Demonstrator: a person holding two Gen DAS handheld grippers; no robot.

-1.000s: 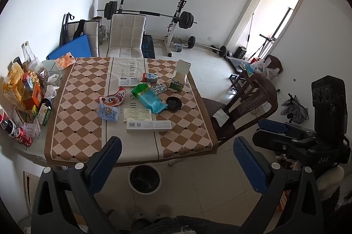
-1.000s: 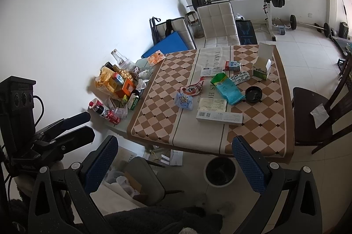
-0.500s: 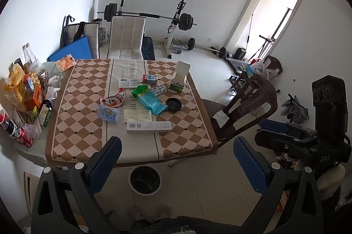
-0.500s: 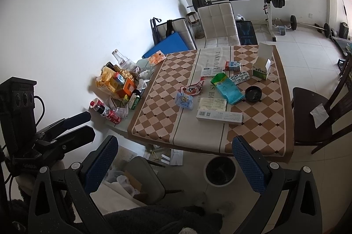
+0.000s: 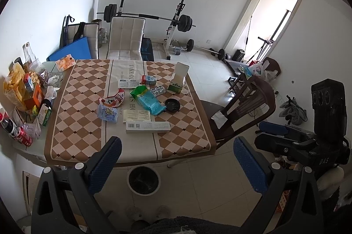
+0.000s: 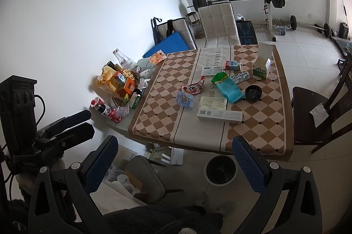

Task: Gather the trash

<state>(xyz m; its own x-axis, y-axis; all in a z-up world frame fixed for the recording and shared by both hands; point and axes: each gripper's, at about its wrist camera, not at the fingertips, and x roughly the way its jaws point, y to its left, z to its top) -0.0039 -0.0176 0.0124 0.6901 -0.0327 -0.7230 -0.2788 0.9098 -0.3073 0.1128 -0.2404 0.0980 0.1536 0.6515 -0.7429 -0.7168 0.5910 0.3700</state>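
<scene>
Trash lies on the checked tablecloth [image 5: 72,124]: a long white box [image 5: 148,126], a paper slip [image 5: 136,116], a blue-green bag [image 5: 149,100], a light blue wrapper [image 5: 107,113], a red wrapper [image 5: 112,100], a black lid [image 5: 172,105], a small carton [image 5: 148,79] and an open green box [image 5: 178,82]. A round bin [image 5: 143,180] stands on the floor at the table's near edge. My left gripper [image 5: 177,161] is open and empty, well above and short of the table. My right gripper [image 6: 173,162] is open and empty, likewise held back; the bin [image 6: 220,169] lies below it.
Snack packs, bottles and cans [image 5: 24,97] crowd the table's left side. A dark wooden chair [image 5: 244,106] stands at the right, a white chair [image 5: 126,38] at the far end. A barbell rack [image 5: 173,20] stands behind. A grey chair [image 6: 143,176] stands near the table corner.
Both views have shifted very slightly; the table sits a touch farther off. Both grippers stay open and nothing on the table has moved.
</scene>
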